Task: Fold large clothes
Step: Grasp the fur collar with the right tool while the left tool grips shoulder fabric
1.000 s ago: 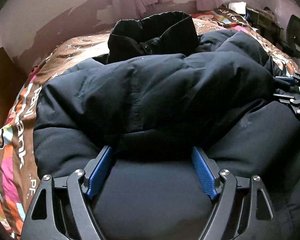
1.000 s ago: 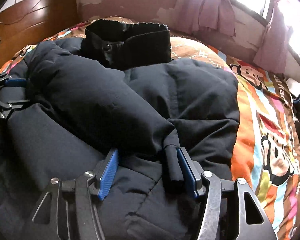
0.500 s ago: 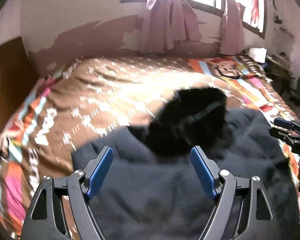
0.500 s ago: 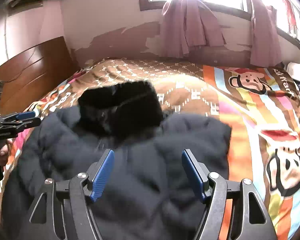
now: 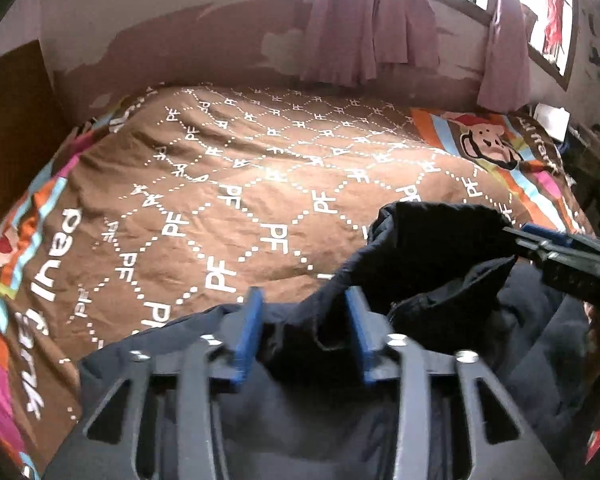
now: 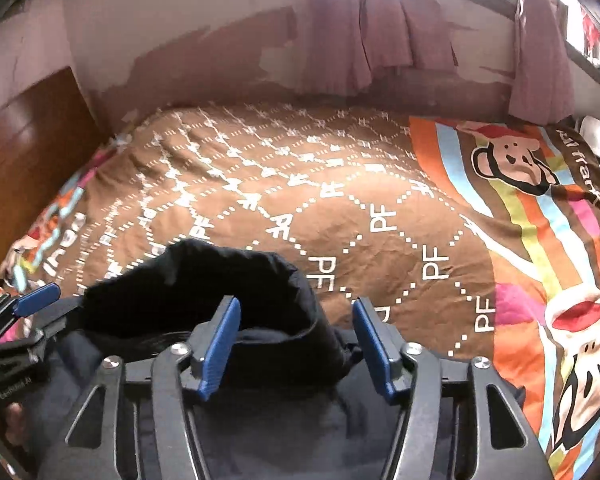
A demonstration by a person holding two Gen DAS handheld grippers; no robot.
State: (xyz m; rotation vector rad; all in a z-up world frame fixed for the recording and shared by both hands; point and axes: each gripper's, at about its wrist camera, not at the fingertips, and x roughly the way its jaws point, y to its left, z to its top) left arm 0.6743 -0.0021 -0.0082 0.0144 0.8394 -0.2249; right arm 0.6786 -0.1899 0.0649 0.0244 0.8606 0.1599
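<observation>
A large black puffer jacket (image 5: pixel 440 264) lies bunched at the near edge of the bed, its stand-up collar (image 6: pixel 204 280) toward the bed's middle. My left gripper (image 5: pixel 304 332) is partly open, its blue fingers (image 5: pixel 250 332) straddling a fold of the jacket by the collar's left side. My right gripper (image 6: pixel 296 344) is open, its fingers (image 6: pixel 220 348) over the collar's right end. Each gripper also shows in the other's view: the right one (image 5: pixel 560 246) at the right edge, the left one (image 6: pixel 24 320) at the left edge.
The bed is covered by a brown patterned quilt (image 5: pixel 260 184) with striped monkey-print borders (image 6: pixel 540 216). A wooden headboard (image 6: pixel 24 152) stands at the left. A peeling wall with pink curtains (image 5: pixel 372 20) and a window runs behind. Clutter (image 5: pixel 592 144) sits at the far right.
Both grippers have pulled back and risen from the jacket's lower body to its collar end. The jaws have narrowed, the left more than the right. Much more bare quilt shows now.
</observation>
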